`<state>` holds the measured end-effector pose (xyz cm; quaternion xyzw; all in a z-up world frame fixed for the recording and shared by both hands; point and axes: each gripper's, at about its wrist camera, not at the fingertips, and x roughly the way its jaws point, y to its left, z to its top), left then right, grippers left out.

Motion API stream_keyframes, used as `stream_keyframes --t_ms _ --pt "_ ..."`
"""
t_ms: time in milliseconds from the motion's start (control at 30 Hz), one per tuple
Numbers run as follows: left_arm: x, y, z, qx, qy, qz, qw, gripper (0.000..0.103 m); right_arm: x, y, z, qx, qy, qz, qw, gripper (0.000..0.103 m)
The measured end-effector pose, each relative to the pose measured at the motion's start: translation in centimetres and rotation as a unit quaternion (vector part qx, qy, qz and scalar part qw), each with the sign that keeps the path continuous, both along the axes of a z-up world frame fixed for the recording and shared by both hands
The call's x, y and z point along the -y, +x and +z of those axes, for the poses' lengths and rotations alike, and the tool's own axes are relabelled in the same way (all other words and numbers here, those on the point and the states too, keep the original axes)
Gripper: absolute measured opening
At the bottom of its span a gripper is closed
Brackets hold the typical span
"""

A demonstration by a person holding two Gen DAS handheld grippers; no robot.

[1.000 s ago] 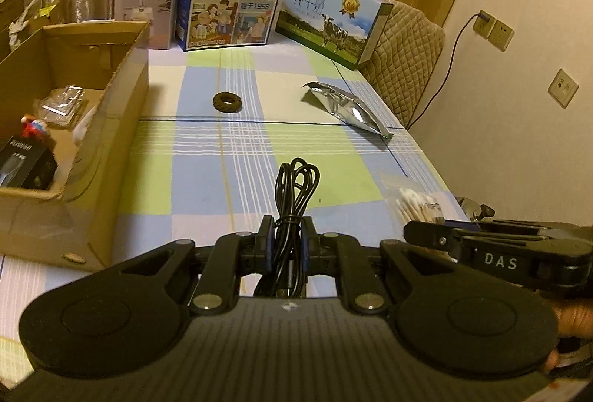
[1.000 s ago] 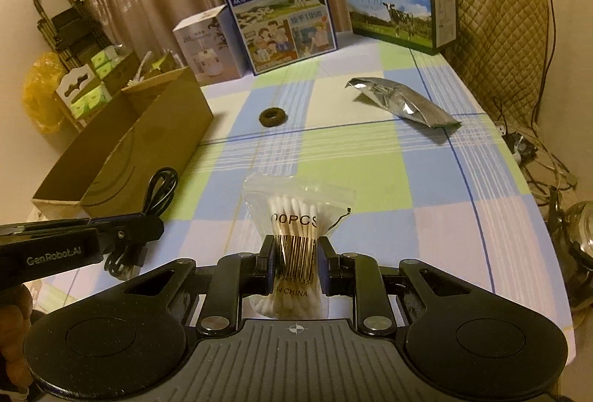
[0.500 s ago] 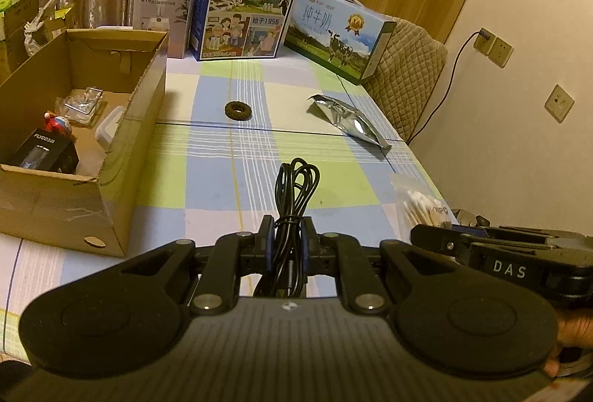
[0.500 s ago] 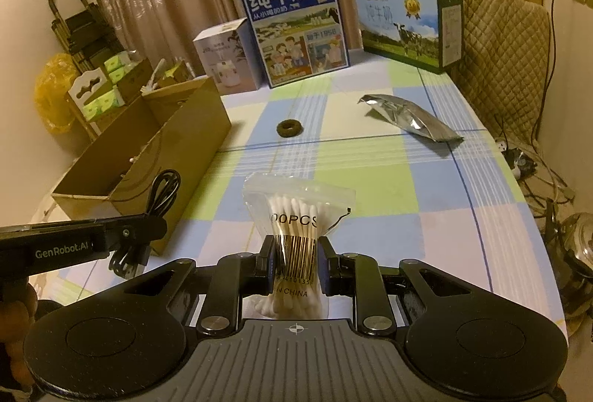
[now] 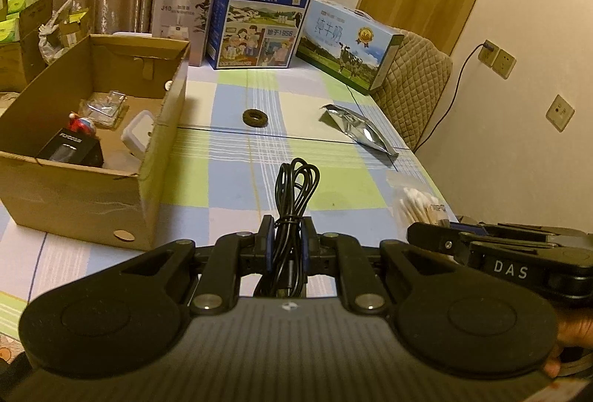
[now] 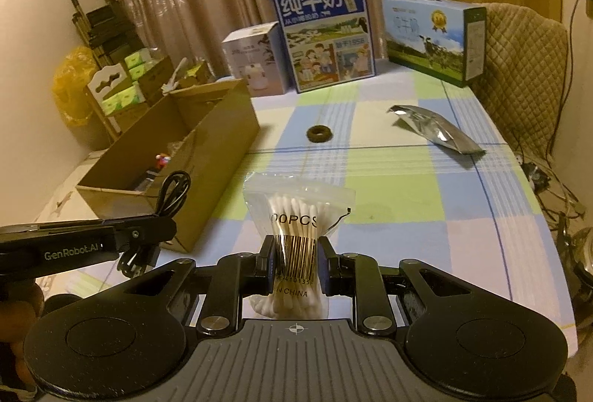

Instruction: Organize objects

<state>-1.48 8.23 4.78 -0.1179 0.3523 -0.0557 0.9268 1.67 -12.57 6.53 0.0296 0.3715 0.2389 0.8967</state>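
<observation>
Both my tongs are loaded: my left gripper (image 5: 288,246) clenches a coiled black cable (image 5: 294,194), my right gripper (image 6: 295,263) pinches a bag of cotton swabs (image 6: 296,216). Beyond, left, sits the cardboard box (image 5: 92,194); farther off, a dark ring (image 5: 255,117) and foil pouch (image 5: 359,129) lie on the checked tablecloth (image 5: 229,179).

Lower end of the black cable (image 5: 292,216) hidden behind left gripper (image 5: 287,246) body. Bottom of cotton swab bag (image 6: 298,239) likewise hidden behind right gripper (image 6: 295,263); its label starts cut, reads "00PCS". Cardboard box (image 5: 92,194) contents only partly seen in right wrist view, near wall blocks them. Clear packet (image 5: 105,105) inside box too blurred to identify. Hand (image 5: 572,331) at lower right cut by frame edge.
</observation>
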Motion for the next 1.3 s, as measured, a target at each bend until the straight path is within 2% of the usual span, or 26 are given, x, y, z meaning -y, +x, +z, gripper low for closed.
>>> stream_keyframes --t_ms 267,567,967,1300 --pt "-2.5 -1.6 1.5 0.018 0.006 0.015 0.9997 0.010 -2.8 -0.2 0.7 0.004 0.010 0.030 0.999 0.019" --pt "-7.8 -2.4 2.9 0.021 0.032 0.056 0.9977 0.010 -8.0 0.7 2.1 0.022 0.015 0.082 0.996 0.019" --pt "-13.6 -0.8 4.1 0.016 0.071 0.083 0.9939 0.010 -15.2 3.1 2.2 0.020 0.015 0.140 0.990 0.019" --pt "-16.5 1.0 3.6 0.006 0.067 0.081 0.9945 0.010 -19.0 5.2 1.8 0.010 0.007 0.155 0.988 0.019"
